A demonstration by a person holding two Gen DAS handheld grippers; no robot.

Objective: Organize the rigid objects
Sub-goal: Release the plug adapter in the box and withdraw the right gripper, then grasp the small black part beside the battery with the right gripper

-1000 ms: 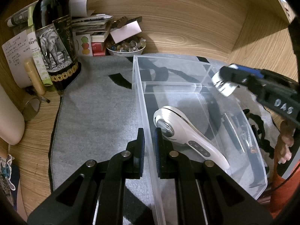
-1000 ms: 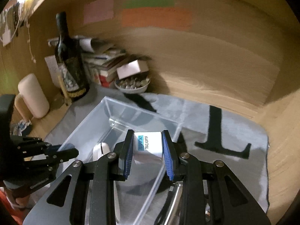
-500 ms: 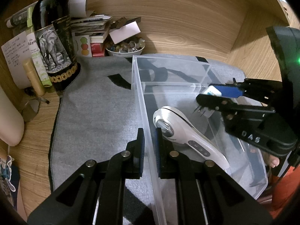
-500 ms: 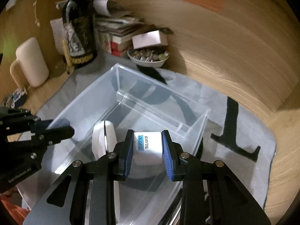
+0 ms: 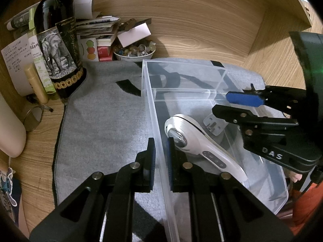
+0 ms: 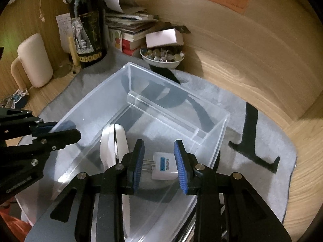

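Note:
A clear plastic bin (image 5: 150, 92) (image 6: 177, 92) stands on a grey mat. My left gripper (image 5: 160, 157) is shut on the bin's left wall; it also shows in the right wrist view (image 6: 58, 131). A white handheld device (image 5: 193, 137) (image 6: 113, 143) lies inside the bin. A white travel adapter (image 6: 163, 168) (image 5: 215, 124) lies on the bin floor beside it, prongs toward the device. My right gripper (image 6: 159, 166) (image 5: 228, 104) is open and empty, jaws apart just above the adapter.
A dark wine bottle (image 5: 58, 46) (image 6: 88, 30), stacked books (image 6: 129, 28), a bowl of beads (image 5: 134, 50) (image 6: 161, 57) and a cream mug (image 6: 32, 60) stand along the back and left. The wooden wall (image 5: 201, 30) curves behind. The grey mat (image 5: 105, 121) extends left of the bin.
My right gripper lowered into the bin, opened and let go of the travel adapter, which now lies on the bin floor. My left gripper stayed on the bin wall.

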